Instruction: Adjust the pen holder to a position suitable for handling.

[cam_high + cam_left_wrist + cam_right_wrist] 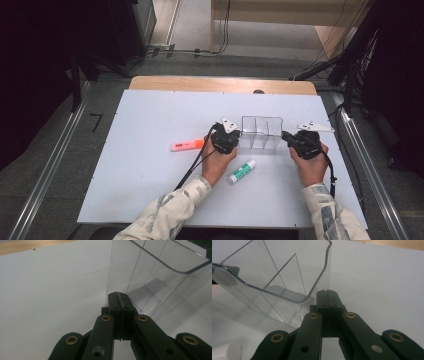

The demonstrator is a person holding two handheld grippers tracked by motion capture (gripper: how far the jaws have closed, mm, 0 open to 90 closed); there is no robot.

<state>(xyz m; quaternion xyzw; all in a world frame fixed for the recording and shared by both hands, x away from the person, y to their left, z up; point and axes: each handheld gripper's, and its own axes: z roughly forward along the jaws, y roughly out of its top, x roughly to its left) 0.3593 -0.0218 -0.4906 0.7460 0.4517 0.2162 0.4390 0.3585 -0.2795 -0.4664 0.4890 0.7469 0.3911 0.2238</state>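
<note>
On the white tabletop (150, 165), a clear plastic organizer box with upright dividers (261, 132) stands a little right of centre, and both grippers flank it. Left of that box, the left gripper (235, 134), held in the person's left hand (216, 162), has its black jaws pressed flat together with nothing between them; in the left gripper view the tips (119, 298) sit right at the lower edge of the box's clear end wall (140, 272), touching it or nearly so, though which I cannot tell. Right of the box, the right gripper (286, 136), held in the right hand (311, 167), is likewise closed on nothing; in the right gripper view its joined tips (327, 293) lie just beside the rounded corner of the box (287, 277), near its base. Each gripper carries a grey three-cornered plate on top and trails a black cable toward the person.

Farther left of the box, beyond the left gripper, an orange highlighter pen (187, 145) lies flat on the tabletop. Nearer the person than the box, between the two hands, a white glue stick with a green label (242, 171) lies at a slant. The box's compartments look empty.
</note>
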